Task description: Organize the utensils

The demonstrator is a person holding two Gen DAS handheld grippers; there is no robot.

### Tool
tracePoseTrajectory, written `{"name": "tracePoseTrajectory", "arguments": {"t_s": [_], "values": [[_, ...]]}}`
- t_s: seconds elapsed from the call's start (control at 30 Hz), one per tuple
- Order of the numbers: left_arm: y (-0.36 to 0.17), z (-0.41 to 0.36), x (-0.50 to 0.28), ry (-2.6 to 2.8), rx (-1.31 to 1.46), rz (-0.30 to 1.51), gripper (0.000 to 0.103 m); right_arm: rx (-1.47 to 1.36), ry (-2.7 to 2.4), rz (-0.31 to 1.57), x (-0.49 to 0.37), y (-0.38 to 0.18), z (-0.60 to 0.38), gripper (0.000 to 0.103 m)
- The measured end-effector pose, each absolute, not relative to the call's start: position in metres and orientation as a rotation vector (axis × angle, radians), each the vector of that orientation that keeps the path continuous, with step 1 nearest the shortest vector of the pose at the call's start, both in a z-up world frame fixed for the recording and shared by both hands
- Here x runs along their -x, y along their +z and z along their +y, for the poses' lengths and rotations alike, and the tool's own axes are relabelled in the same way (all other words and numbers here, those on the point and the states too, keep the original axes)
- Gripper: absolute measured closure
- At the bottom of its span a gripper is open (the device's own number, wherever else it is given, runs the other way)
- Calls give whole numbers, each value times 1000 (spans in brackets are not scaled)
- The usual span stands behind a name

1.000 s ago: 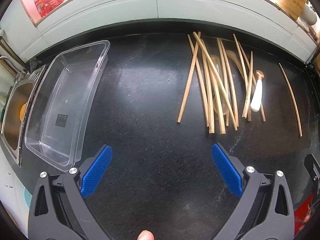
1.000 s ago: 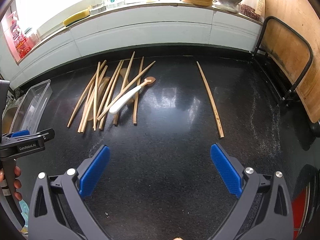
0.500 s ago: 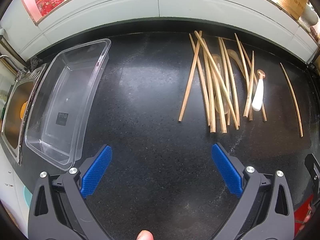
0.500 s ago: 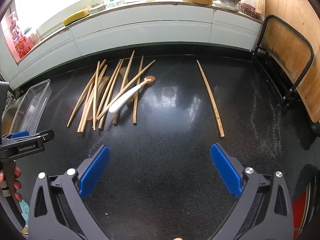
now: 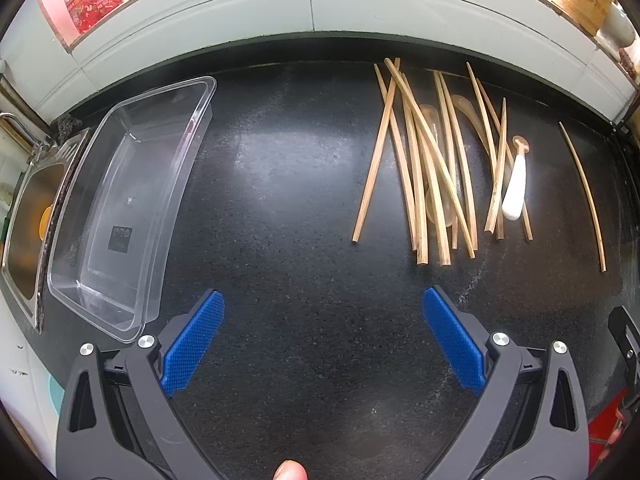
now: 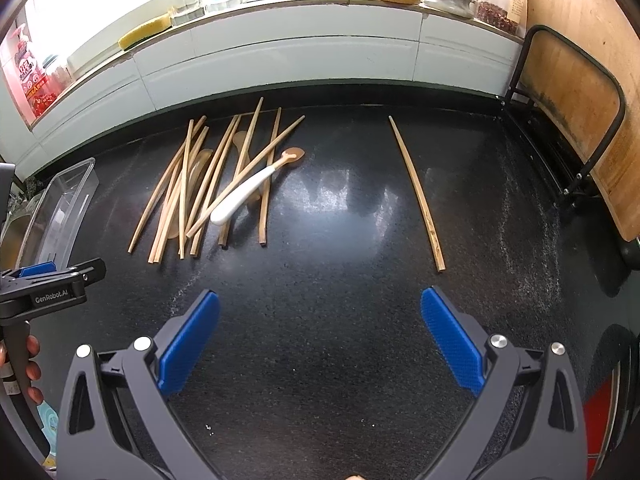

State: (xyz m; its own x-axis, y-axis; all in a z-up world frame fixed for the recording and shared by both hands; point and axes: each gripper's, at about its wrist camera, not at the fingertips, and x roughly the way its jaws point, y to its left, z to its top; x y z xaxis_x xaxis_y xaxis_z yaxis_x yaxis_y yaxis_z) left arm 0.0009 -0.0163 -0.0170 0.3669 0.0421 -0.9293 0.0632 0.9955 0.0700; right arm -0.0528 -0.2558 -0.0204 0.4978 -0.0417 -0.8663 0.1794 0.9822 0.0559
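Both the left gripper (image 5: 323, 342) and right gripper (image 6: 320, 340) are hovering wide open, gripping nothing, over the dark counter (image 5: 288, 208). From the left one, chopsticks (image 5: 424, 168) are lying piled at 1 o'clock beside a spoon (image 5: 515, 192). A clear bin (image 5: 120, 200) is sitting at 10 o'clock, and a lone chopstick (image 6: 416, 192) is lying apart at the right gripper's 1 o'clock.

You have hardly moved in the last second, and only the framing has drifted. In your right gripper's (image 6: 320, 320) view, the pile of chopsticks (image 6: 246, 176) and the single chopstick (image 6: 417, 188) lying apart from it now sit a touch higher and further left in the frame than before. In your left gripper's (image 5: 323, 320) view, the far tips of the chopsticks (image 5: 377, 148) in the upper right of the frame have crept slightly upward. The shift there is smaller than in the right view.
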Motion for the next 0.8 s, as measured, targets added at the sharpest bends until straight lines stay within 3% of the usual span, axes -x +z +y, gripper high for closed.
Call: {"name": "tracePoseTrajectory", "arguments": {"t_s": [0.8], "values": [[-21,-12,-27,-8,-58,1210,6,-157,-164,1065,42,-28,-269,5]]}}
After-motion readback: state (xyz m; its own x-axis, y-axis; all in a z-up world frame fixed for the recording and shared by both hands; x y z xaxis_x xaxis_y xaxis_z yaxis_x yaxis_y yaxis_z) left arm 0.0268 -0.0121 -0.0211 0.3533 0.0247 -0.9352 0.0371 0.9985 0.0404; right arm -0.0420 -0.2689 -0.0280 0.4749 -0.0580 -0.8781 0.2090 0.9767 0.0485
